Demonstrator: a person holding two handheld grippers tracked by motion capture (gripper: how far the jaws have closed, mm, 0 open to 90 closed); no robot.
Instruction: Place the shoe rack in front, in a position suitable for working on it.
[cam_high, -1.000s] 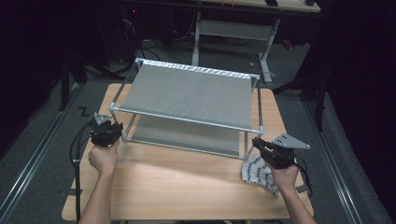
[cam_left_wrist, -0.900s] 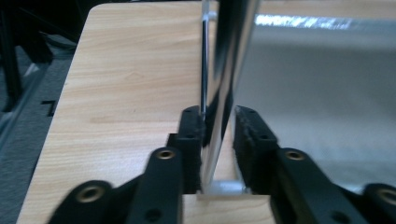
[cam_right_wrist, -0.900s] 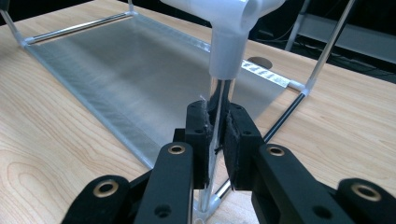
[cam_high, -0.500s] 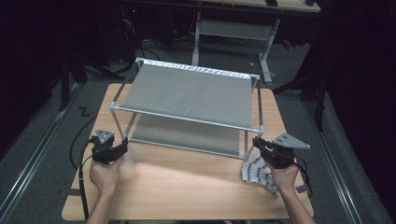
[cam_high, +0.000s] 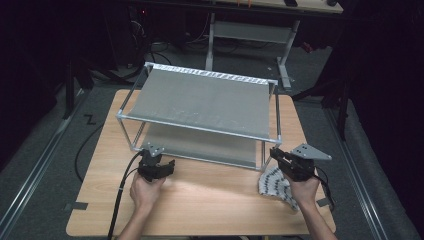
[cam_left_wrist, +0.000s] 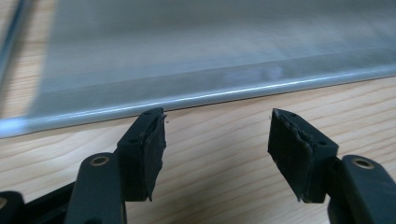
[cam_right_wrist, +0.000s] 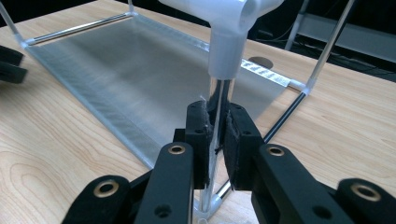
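A two-tier metal rack (cam_high: 200, 102) with grey mesh shelves stands on the wooden table (cam_high: 210, 200). My right gripper (cam_high: 272, 154) is at the rack's front right corner. In the right gripper view, the right gripper (cam_right_wrist: 217, 112) is shut on the upright post (cam_right_wrist: 217, 91) just below a white corner joint (cam_right_wrist: 229, 42). My left gripper (cam_high: 159, 162) rests low on the table in front of the lower shelf (cam_high: 200, 142). In the left gripper view, the left gripper (cam_left_wrist: 217, 126) is open with nothing between its jaws, a short way from the shelf's front rail (cam_left_wrist: 196, 95).
A black-and-white patterned cloth (cam_high: 275, 186) lies on the table under my right hand. A black cable (cam_high: 120, 200) trails off the front edge from the left gripper. A second metal frame (cam_high: 250, 30) stands on the floor beyond the table.
My left hand has moved right and in along the front of the rack, from its left corner to the lower shelf's rail. The right gripper has stayed on the post.
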